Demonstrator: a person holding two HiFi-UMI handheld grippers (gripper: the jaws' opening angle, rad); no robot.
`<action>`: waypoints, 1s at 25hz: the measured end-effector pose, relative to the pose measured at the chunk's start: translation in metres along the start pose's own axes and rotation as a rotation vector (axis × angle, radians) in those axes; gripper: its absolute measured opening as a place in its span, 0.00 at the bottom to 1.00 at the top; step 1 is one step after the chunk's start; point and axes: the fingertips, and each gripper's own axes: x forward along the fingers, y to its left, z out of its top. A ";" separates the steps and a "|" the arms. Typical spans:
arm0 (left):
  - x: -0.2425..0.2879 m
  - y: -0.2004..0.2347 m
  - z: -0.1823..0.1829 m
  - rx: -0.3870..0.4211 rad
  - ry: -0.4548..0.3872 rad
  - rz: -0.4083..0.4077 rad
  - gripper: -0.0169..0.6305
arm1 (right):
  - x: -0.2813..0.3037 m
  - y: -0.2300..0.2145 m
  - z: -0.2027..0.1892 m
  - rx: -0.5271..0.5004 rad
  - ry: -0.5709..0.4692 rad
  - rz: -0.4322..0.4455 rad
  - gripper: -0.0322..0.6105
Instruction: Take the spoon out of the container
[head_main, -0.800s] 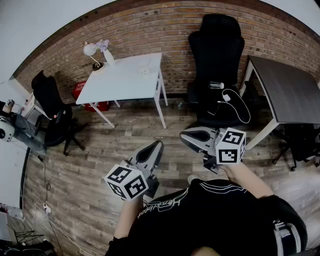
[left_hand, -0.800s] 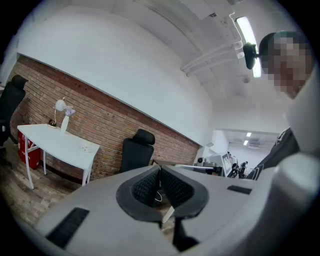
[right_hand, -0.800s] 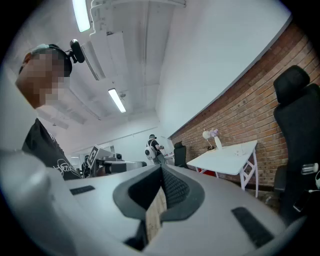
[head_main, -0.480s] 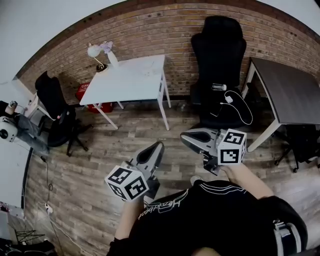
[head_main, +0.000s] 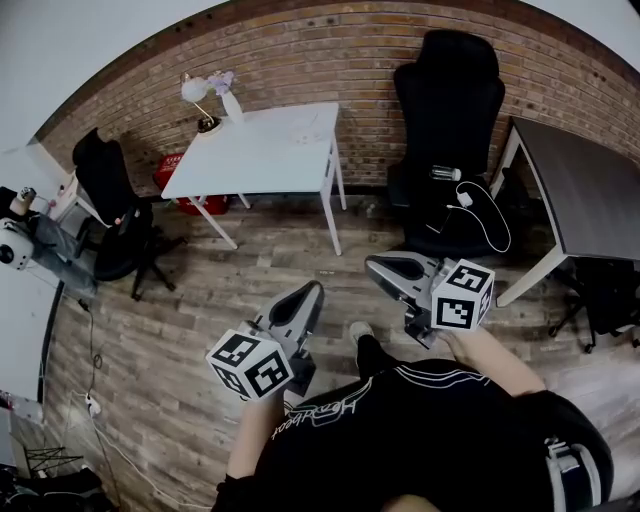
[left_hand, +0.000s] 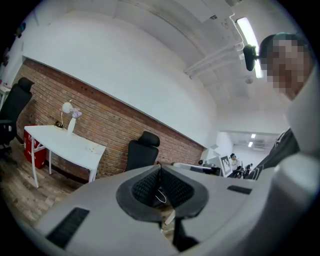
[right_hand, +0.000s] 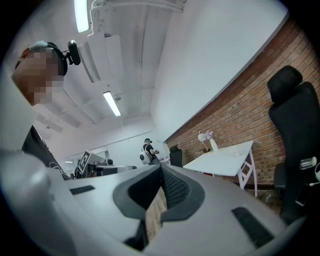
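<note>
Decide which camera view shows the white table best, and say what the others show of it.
The head view: the white table appears from above, its whole top and legs visible. The left gripper view shows it side-on at left; the right gripper view shows it small, mid-right.

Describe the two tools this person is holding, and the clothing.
Both the left gripper and right gripper are grey shells with ridged black pads; each carries a white cube of black square markers. The person wears a black top with white lettering.

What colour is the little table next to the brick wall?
White. The table shows best in the head view.
</note>
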 end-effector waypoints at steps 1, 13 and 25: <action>0.001 0.006 -0.001 -0.010 0.001 0.001 0.04 | 0.004 -0.005 -0.001 0.017 -0.004 0.003 0.05; 0.051 0.138 0.019 -0.068 0.002 0.079 0.04 | 0.097 -0.111 0.009 0.072 0.006 0.033 0.05; 0.183 0.285 0.099 -0.096 0.010 0.069 0.04 | 0.199 -0.277 0.066 0.153 -0.014 0.041 0.05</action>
